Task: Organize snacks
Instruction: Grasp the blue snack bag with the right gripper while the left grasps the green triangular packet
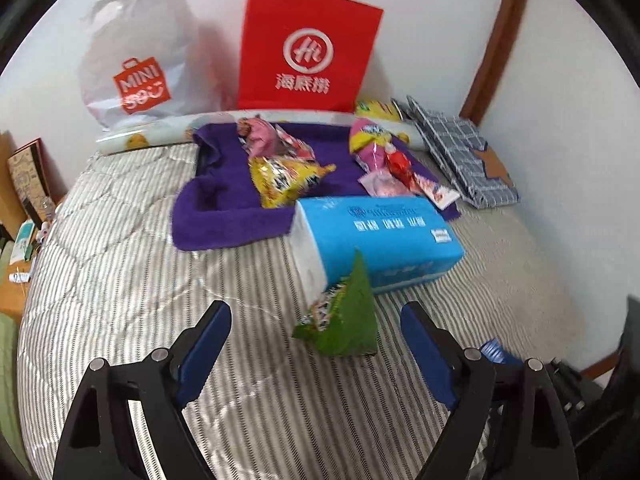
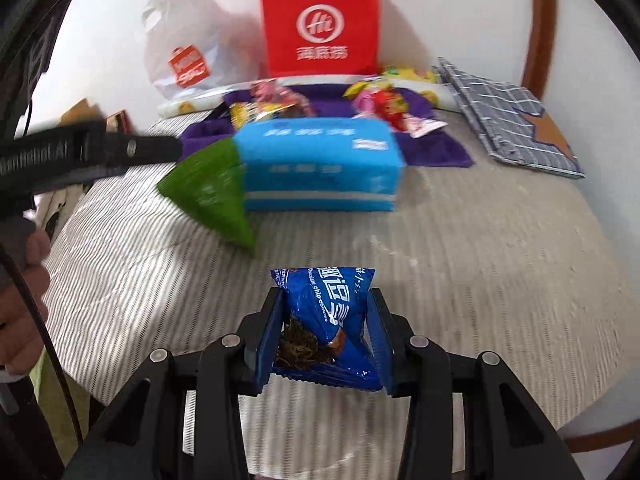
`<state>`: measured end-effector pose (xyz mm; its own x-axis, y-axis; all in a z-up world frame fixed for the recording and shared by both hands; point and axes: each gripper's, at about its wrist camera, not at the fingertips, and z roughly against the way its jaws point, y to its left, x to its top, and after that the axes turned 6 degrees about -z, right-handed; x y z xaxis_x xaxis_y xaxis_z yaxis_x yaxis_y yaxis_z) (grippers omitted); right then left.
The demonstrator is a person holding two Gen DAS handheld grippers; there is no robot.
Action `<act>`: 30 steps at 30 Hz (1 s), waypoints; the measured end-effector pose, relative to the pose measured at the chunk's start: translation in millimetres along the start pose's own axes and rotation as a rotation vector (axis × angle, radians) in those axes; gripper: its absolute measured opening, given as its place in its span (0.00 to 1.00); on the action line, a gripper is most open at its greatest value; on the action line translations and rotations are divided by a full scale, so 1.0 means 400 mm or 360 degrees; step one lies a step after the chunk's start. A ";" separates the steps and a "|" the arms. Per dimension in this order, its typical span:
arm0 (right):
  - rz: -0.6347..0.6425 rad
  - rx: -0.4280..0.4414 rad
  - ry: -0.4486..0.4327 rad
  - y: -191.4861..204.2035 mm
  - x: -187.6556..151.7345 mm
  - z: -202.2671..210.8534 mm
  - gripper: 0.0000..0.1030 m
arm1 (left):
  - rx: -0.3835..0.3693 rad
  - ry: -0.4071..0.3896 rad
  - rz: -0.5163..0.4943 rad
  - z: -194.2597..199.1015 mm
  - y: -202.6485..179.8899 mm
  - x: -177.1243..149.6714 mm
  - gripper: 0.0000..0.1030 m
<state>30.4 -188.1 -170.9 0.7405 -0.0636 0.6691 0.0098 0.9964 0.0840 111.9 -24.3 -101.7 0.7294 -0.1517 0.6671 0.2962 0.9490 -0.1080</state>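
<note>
While the right gripper (image 2: 326, 320) squeezes a blue cookie bag (image 2: 326, 312) between its two pads, the bag hangs above the striped bed cover (image 2: 460, 260). The pads pinch only the middle of the puffy bag, so it could slip out and fall if the hand swings fast.

The left gripper (image 1: 316, 340) has its jaws wide apart and holds nothing. A green snack bag (image 1: 346, 316) stands on the bed cover between them, leaning on the blue tissue pack (image 1: 380, 236). If the jaws close too early, they might push it over or knock the tissue pack.

More snacks (image 1: 280, 172) lie on the purple towel (image 1: 228, 204) behind the tissue pack. Dropping a bag there too hard could scatter them or crush the cookies.
</note>
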 end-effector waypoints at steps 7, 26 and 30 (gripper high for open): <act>-0.0074 -0.0066 -0.0020 -0.081 0.036 -0.017 0.40 | 0.0000 0.0097 -0.0038 -0.071 -0.030 0.001 0.84; -0.0134 -0.0046 -0.0001 -0.150 0.075 -0.085 0.40 | 0.0016 0.0239 -0.0094 -0.172 -0.060 -0.008 0.75; -0.0148 -0.0050 0.0013 -0.158 0.074 -0.094 0.40 | 0.0037 0.0255 -0.0137 -0.177 -0.069 -0.011 0.63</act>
<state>76.9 -250.9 -184.1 0.7408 -0.1554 0.6535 0.0994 0.9875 0.1221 144.0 -69.3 -153.7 0.7914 -0.2728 0.5470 0.3488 0.9364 -0.0377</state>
